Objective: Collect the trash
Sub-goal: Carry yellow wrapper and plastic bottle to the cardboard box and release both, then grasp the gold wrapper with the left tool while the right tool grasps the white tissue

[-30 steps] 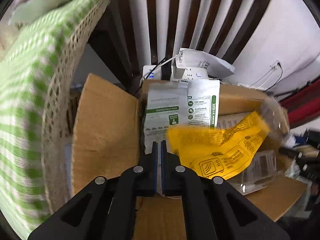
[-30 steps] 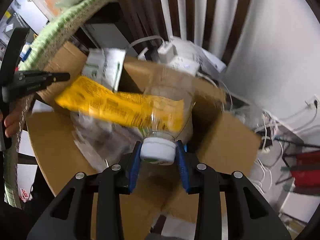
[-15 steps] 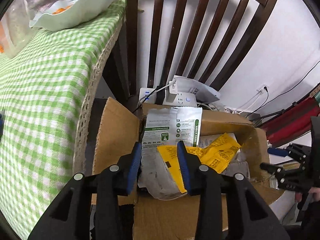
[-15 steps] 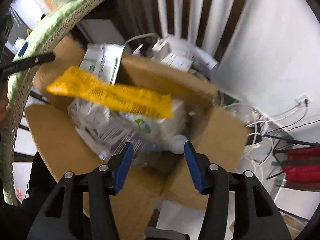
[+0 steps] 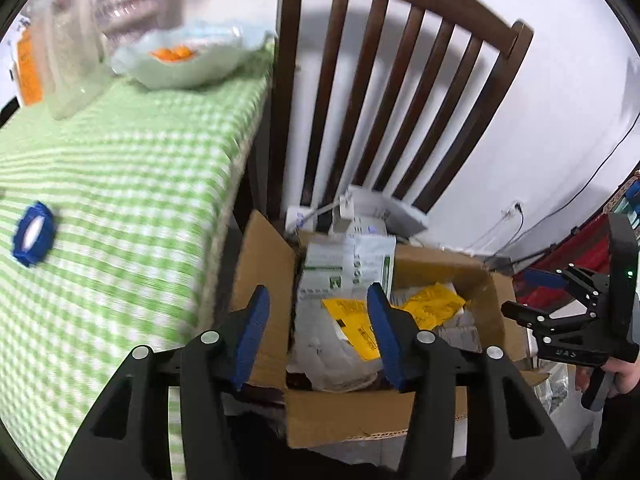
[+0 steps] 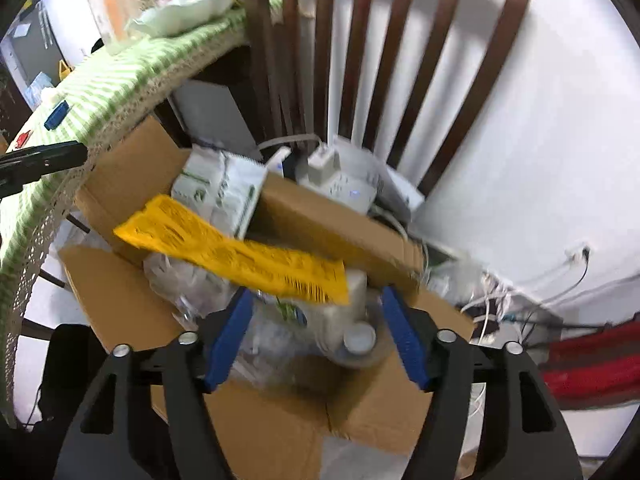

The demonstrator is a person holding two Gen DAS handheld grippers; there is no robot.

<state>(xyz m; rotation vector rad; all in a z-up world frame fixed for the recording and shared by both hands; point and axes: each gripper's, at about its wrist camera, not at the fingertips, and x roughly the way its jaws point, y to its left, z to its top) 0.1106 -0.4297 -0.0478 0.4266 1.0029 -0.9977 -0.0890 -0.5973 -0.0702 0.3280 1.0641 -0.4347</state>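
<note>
Opening over the brown cardboard box (image 6: pixel 132 304) at frame centre, both grippers hold nothing; the long yellow plastic wrapper (image 6: pixel 236 252) perched on top could slide out.

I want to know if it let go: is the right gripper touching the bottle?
Apart. In the right wrist view the right gripper is opening, its blue pads clear of the bottle lying in the cardboard box.

Bright, fisheye-warped frames, perhaps motion-blurred throughout.
</note>
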